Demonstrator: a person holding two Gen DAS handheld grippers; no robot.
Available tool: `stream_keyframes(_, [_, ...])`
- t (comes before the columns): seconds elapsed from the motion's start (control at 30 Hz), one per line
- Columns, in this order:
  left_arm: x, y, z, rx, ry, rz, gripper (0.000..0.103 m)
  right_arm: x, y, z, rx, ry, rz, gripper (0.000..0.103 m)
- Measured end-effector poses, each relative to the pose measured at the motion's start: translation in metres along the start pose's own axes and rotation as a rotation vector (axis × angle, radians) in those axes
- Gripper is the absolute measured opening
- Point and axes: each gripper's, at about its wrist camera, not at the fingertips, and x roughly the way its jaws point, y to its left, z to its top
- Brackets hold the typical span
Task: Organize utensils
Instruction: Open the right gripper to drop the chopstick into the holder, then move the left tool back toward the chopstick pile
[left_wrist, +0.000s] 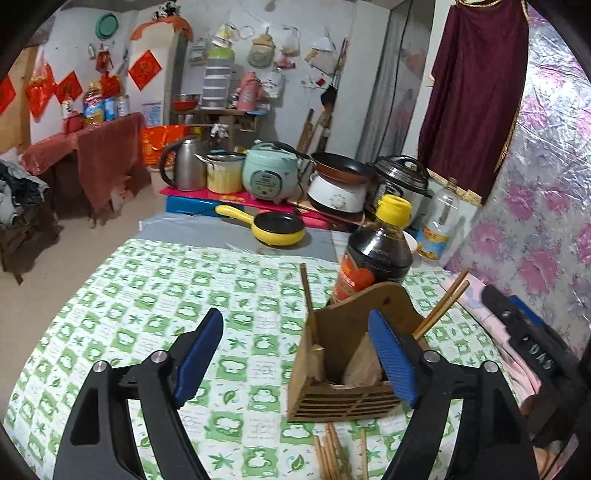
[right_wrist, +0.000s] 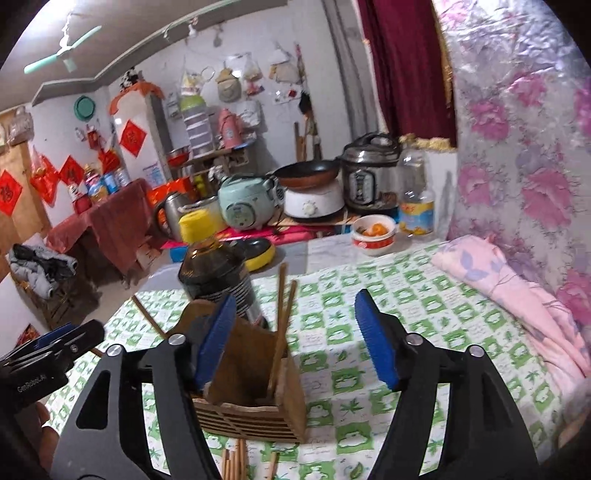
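A wooden utensil holder (left_wrist: 332, 373) stands on the green-checked tablecloth (left_wrist: 147, 314), with chopsticks (left_wrist: 441, 306) standing in it. Loose chopsticks (left_wrist: 332, 454) lie on the cloth in front of it. My left gripper (left_wrist: 295, 350) is open and empty, its right finger in front of the holder. In the right wrist view the holder (right_wrist: 251, 380) holds two upright chopsticks (right_wrist: 282, 317), and loose chopsticks (right_wrist: 236, 461) lie at the bottom edge. My right gripper (right_wrist: 295, 339) is open and empty, its left finger over the holder. The left gripper (right_wrist: 48, 350) shows at the left.
A dark sauce bottle with a yellow cap (left_wrist: 373, 254) stands right behind the holder. A pink folded cloth (right_wrist: 517, 291) lies on the right. A bowl of food (right_wrist: 373, 232), a clear bottle (right_wrist: 415, 199), a yellow pan (left_wrist: 273, 225) and cookers stand beyond.
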Motion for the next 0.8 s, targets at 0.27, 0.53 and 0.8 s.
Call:
stream_keyframes(0.27, [-0.036,0.002,-0.011,0.027,-0.098,0.119,0.088,-0.032,-0.008,-0.004,0.019,-0.035,-0.030,0.067])
stream_keyframes(0.53, [-0.062,0.019,-0.054,0.003,-0.125,0.128,0.094,-0.075,-0.008,-0.031,-0.013,-0.117,-0.048,0.078])
stream_keyframes(0.8, [-0.060,0.030,-0.126,0.048,-0.011,0.151,0.094,-0.099,-0.021,-0.104,-0.018,-0.037,0.015,0.089])
